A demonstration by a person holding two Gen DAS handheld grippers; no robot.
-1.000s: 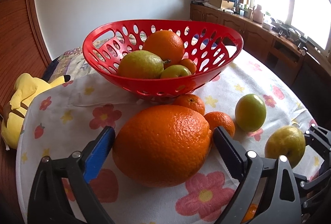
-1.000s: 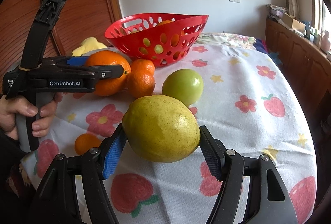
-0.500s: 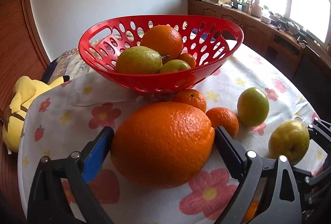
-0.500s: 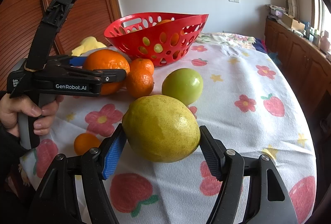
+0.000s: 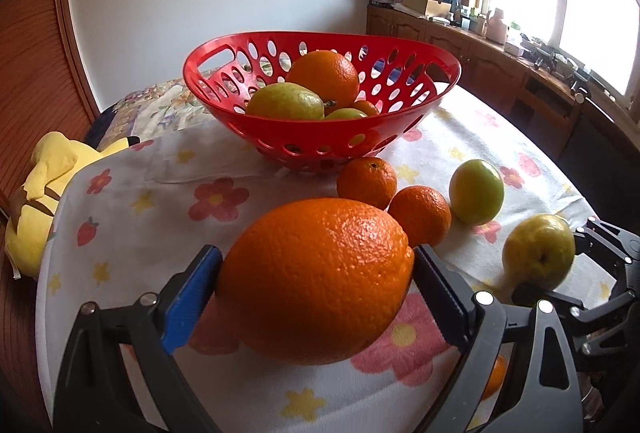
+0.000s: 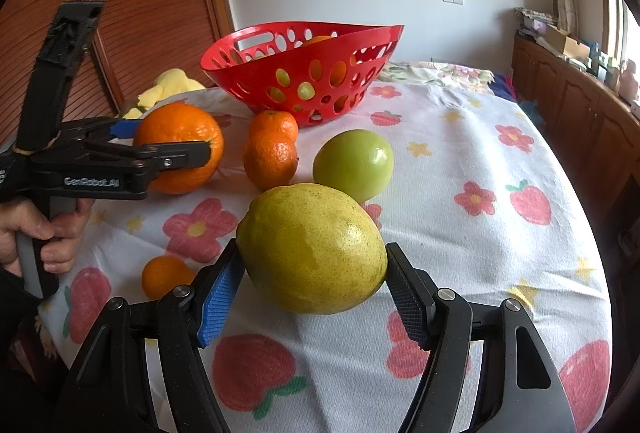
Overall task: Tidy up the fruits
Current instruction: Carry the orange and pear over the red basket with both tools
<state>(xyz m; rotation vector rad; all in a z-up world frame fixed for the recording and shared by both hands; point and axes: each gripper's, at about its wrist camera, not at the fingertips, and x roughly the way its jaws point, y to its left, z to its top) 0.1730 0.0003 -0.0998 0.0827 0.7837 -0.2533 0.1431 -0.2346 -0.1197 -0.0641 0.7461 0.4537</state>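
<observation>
Fruits gripped by both grippers, basket [image 5: 448, 63] awaited
Large orange [image 5: 316, 291] was clamped by left gripper [image 5: 316, 297], yellow pear [image 6: 312, 247] by right gripper [image 6: 314, 291]; carrying into upper-centre basket was judged next

"GenRobot.AI" on the left hand-held gripper [image 6: 178, 137] body

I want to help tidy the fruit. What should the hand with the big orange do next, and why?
Probably lift the big orange and carry it over the rim of the red basket. The left gripper presses its pads on both sides of the orange, and the basket sits just beyond, with space left inside.
</observation>
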